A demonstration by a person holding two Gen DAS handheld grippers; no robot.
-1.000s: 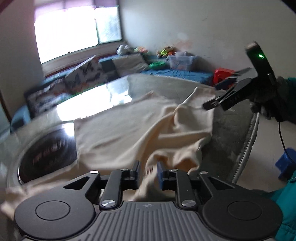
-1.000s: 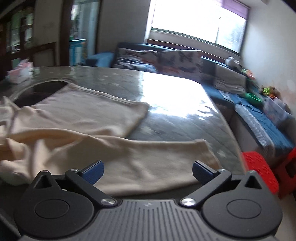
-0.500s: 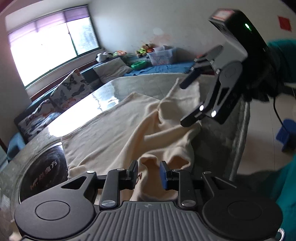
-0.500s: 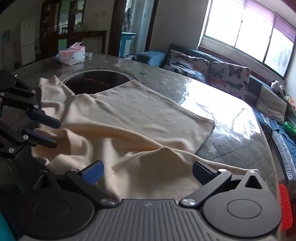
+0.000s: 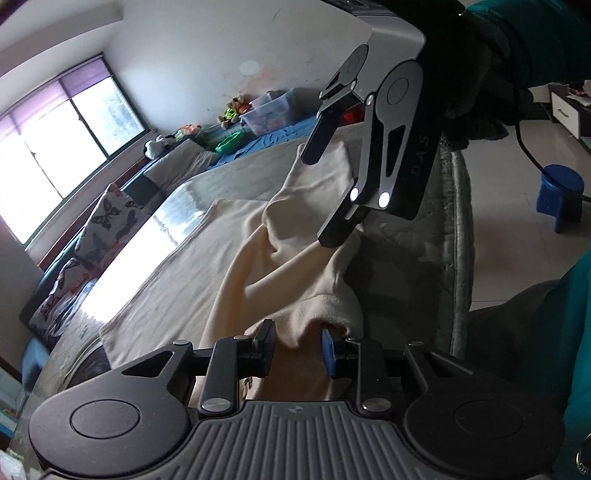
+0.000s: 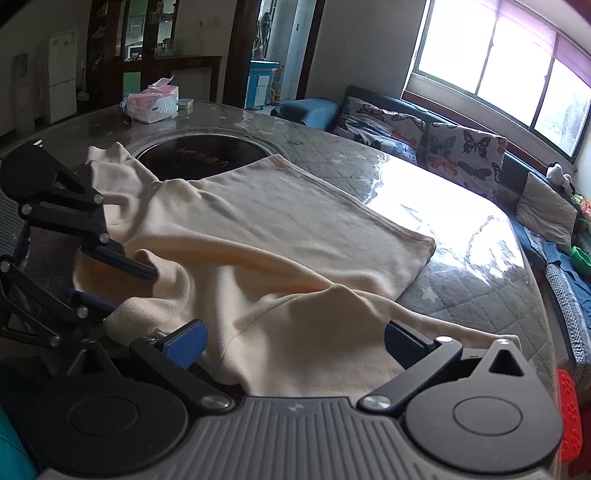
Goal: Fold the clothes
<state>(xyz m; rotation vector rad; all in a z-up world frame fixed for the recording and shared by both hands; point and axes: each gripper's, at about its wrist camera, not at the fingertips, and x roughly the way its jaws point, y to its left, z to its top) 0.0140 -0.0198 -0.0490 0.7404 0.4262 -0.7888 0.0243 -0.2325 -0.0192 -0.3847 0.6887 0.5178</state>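
Cream garment [image 6: 280, 236] lies on the round worktop [image 6: 461, 273], far half spread flat, near half bunched in ridges toward the near edge; one corner hangs over the black inset hob [image 6: 199, 155]. Since a second ago the right tongs [image 6: 295, 338] have swung in from out beside the worktop's rim to hover over the near hem, jaws wide apart, cloth under them but nothing pinched. The left tongs [image 5: 297, 345] have dropped lower and rolled; a fold of the garment sits between the jaws, which are closing, pads pressing the fold from both sides. In the right wrist view the left tongs [image 6: 122, 284] show at left with the bunched edge between the fingers. Judged meaning: the fold has not started, both hands are now gathered at the same near edge, one side gripped, the other set to take its hold, so a lift and lay-over toward the far hem looks next.

Around: tissue pack [image 6: 153, 103] on the worktop's far side, well apart from the cloth. Butterfly cushions [image 6: 443, 144] on a sofa beyond, bright window [image 6: 517, 74] behind, blue stool [image 5: 561, 195] on the floor. Teal sleeve [image 5: 535, 33] above the right tongs. In the way: the two tongs are close together, could knock; cloth over the hob may drag; wrinkles need smoothing first
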